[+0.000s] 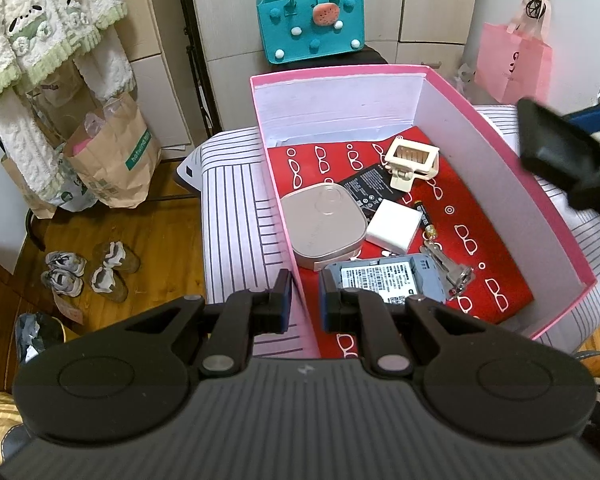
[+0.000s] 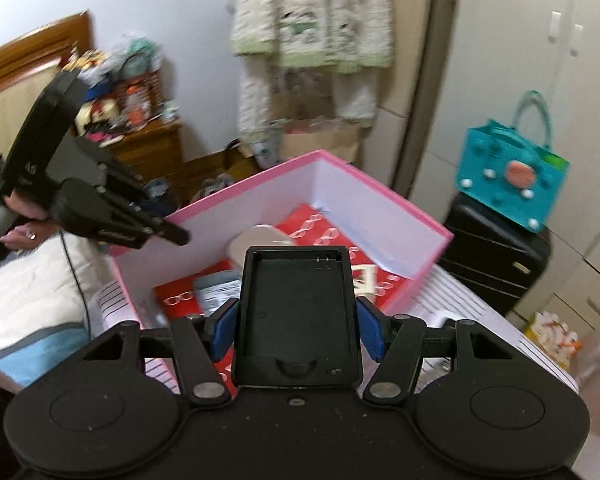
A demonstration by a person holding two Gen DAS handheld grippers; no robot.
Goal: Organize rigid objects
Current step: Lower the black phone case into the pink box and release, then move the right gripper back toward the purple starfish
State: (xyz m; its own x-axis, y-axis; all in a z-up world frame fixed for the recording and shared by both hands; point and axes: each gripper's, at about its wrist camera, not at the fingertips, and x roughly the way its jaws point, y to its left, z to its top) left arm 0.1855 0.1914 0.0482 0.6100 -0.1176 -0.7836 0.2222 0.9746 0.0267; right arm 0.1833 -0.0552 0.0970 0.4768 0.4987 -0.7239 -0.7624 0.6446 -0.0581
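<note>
A pink box point(image 1: 484, 120) with a red glasses-print lining stands on a striped bed. Inside lie a beige square case point(image 1: 326, 226), a white charger block point(image 1: 392, 226), a cream clip point(image 1: 414, 162), a black battery point(image 1: 364, 190), keys point(image 1: 452, 266) and a grey-blue device point(image 1: 384, 280). My left gripper point(image 1: 305, 304) straddles the box's near left wall, its jaws close together on the wall. My right gripper point(image 2: 298, 326) is shut on a black battery cradle point(image 2: 298, 320), held above the box's point(image 2: 384, 204) near edge. The cradle also shows in the left wrist view point(image 1: 556, 152).
A teal felt bag point(image 1: 310, 20) sits on a black suitcase point(image 2: 496, 256) behind the box. A pink bag point(image 1: 512, 64) hangs at the right. Paper bags point(image 1: 112, 160) and shoes point(image 1: 88, 276) lie on the wooden floor at the left. Wardrobe doors stand behind.
</note>
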